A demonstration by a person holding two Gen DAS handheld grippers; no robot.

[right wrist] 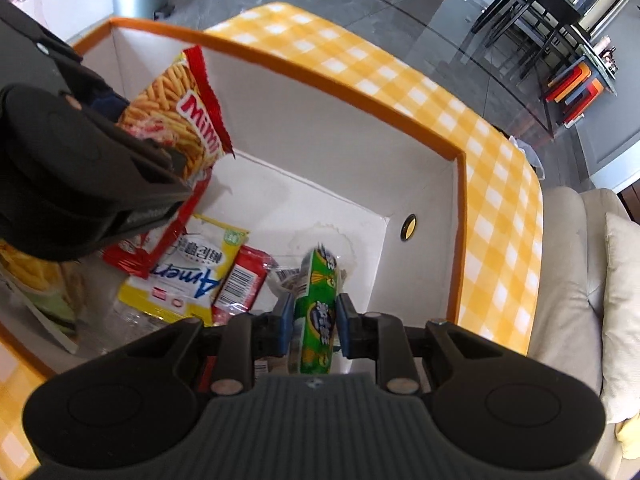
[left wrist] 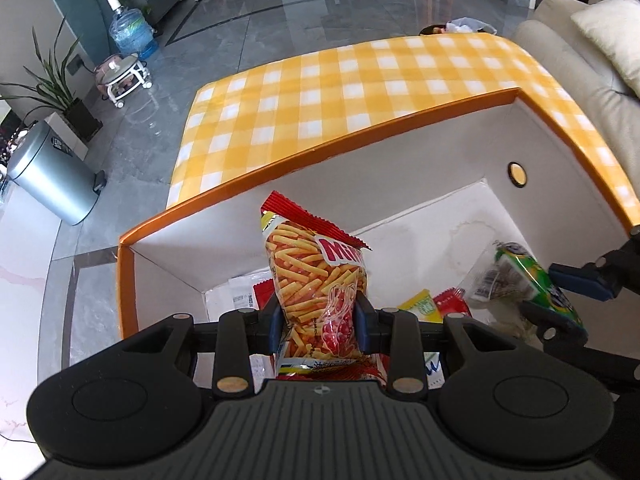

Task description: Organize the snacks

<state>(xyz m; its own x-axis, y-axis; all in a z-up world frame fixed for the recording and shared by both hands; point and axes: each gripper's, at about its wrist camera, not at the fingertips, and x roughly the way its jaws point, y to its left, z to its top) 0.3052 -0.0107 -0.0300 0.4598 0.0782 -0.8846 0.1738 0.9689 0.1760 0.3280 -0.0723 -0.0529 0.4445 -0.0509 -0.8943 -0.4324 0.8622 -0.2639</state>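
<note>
The bag of orange snack sticks [left wrist: 316,280] stands upright between the blue pads of the left gripper [left wrist: 320,316], which is clenched on its lower half, its red crimped top pointing toward twelve o'clock in the left wrist view; it hangs inside the box [left wrist: 280,168], above the packets lying on the floor of it. In the right wrist view the same bag [right wrist: 180,116] shows at ten o'clock, tilted, with the left gripper [right wrist: 80,152] dark and large over it. The green packet [right wrist: 318,312] is pinched edge-on between the pads of the right gripper [right wrist: 314,328], which is closed on its middle, also inside the box [right wrist: 320,128], near the floor and toward the right wall. From the left wrist view this green packet [left wrist: 528,280] sits at three o'clock, blurred, with the right gripper [left wrist: 576,280] reaching in from the edge. On the floor of the box lie a yellow and white packet [right wrist: 188,276] and, touching its right side, a small red packet [right wrist: 240,280], both at about eight o'clock from the green one. The box has white walls and an orange rim, and rests on a yellow checked cloth [left wrist: 340,88]. Beyond are a grey tiled floor [left wrist: 240,32], a silver bin [left wrist: 52,172] at nine o'clock and a pale sofa [left wrist: 592,80] at two o'clock.
</note>
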